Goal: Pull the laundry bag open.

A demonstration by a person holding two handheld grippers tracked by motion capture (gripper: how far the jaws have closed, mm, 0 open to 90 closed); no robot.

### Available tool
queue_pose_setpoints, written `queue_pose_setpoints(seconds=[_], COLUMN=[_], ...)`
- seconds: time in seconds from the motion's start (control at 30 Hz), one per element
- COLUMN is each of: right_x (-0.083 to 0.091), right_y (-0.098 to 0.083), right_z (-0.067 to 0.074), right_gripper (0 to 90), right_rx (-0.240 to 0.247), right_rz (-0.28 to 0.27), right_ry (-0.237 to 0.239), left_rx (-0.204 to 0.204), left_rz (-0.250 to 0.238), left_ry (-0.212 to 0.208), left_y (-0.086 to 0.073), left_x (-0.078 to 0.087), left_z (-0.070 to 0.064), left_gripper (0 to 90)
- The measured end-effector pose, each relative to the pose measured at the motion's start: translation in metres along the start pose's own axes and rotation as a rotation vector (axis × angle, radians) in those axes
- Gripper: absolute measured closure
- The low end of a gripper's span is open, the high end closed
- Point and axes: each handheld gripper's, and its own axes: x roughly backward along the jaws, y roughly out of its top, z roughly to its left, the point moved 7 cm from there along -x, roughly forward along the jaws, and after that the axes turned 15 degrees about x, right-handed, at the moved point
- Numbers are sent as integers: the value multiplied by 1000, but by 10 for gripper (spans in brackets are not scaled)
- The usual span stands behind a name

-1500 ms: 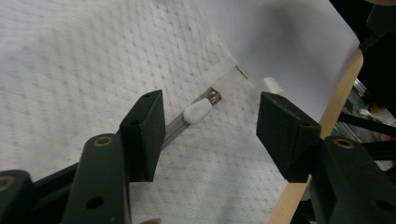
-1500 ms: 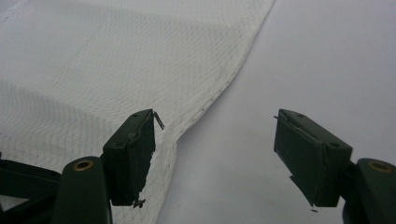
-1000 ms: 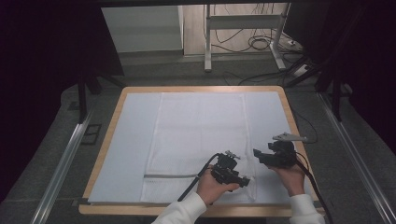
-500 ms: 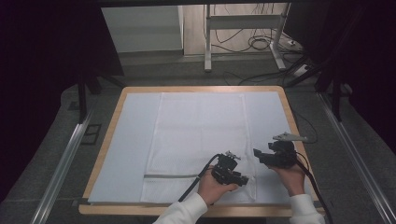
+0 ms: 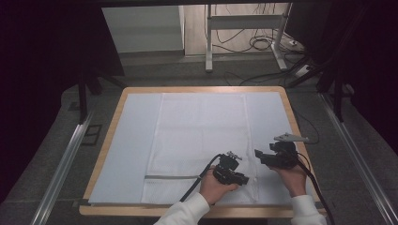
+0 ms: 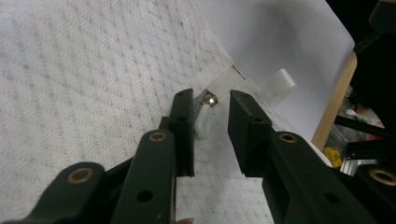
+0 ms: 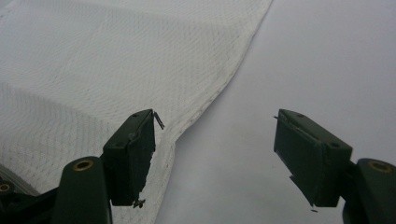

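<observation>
A white mesh cloth bag lies flat on the pale blue mat, with a grey zipper across its near end. My left gripper sits low at the zipper's right end. In the left gripper view, the white zipper pull stands between the jaws of the left gripper, against the left one with a gap to the right one. These jaws have just been closing. My right gripper hovers open over the bag's right edge, nothing between the jaws of the right gripper.
The mat covers a wooden table with a raised rim. A small white ribbed piece lies on the mat past the bag's corner. Metal rails run along both sides, with desk legs and cables on the floor behind.
Both hands and the bag keep their places in the high view; no shift shows there.
</observation>
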Motion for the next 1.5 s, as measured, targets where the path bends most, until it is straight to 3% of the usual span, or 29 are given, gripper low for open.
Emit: queue_pose_setpoints(seconds=[0.2, 0.3, 0.53, 0.77, 0.93, 1.07, 1.5], right_x=[0, 0, 0, 1, 1, 2, 1], right_y=[0, 0, 0, 0, 0, 0, -2], right_z=[0, 0, 0, -1, -2, -1, 3], right_gripper=[289, 289, 289, 289, 289, 289, 279], right_rx=[0, 1, 0, 2, 2, -1, -35], right_rz=[1, 2, 2, 2, -1, -2, 26], right_ry=[-2, -2, -2, -4, -4, 4, 59], left_rx=[-7, -25, -43, -29, -52, -71, -54], left_rz=[-2, -9, -3, -7, -7, -14, -24], left_ry=[5, 25, 18, -7, 1, 13, -12], left_y=[0, 0, -1, 1, 3, 4, 6], left_x=[-1, -2, -2, 1, 5, 7, 14], left_z=[0, 1, -1, -3, -5, -6, -4], left_gripper=[747, 811, 842, 863, 866, 867, 867])
